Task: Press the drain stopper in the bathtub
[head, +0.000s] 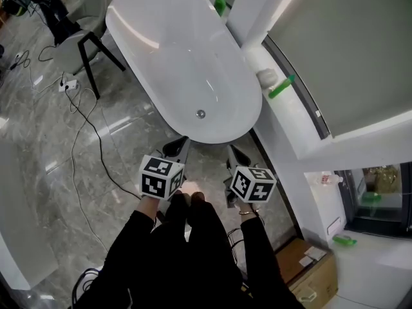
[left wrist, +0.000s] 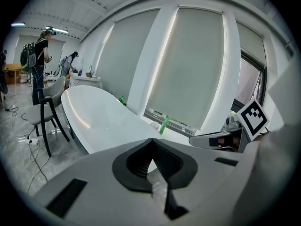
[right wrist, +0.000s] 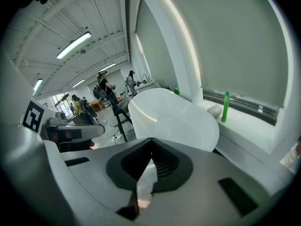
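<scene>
The white oval bathtub (head: 187,50) stands on the grey floor ahead of me. Its small round metal drain stopper (head: 200,114) sits on the tub bottom near the near end. Both grippers hang outside the tub, just short of its near rim. My left gripper (head: 182,142) is shut with nothing in it, a little left of the stopper's line. My right gripper (head: 233,150) is shut and empty too, to the right. From the left gripper (left wrist: 151,141) view the tub (left wrist: 94,117) shows over the jaws. It shows likewise from the right gripper (right wrist: 151,139) view, tub (right wrist: 174,117). The stopper is hidden in both gripper views.
A white ledge (head: 290,118) runs along the tub's right side, with a green bottle (head: 280,87) lying on it and another (head: 220,4) farther back. A chair (head: 84,44), a power strip (head: 67,84) and cables lie left. A cardboard box (head: 315,272) sits at lower right. People stand far off (left wrist: 40,60).
</scene>
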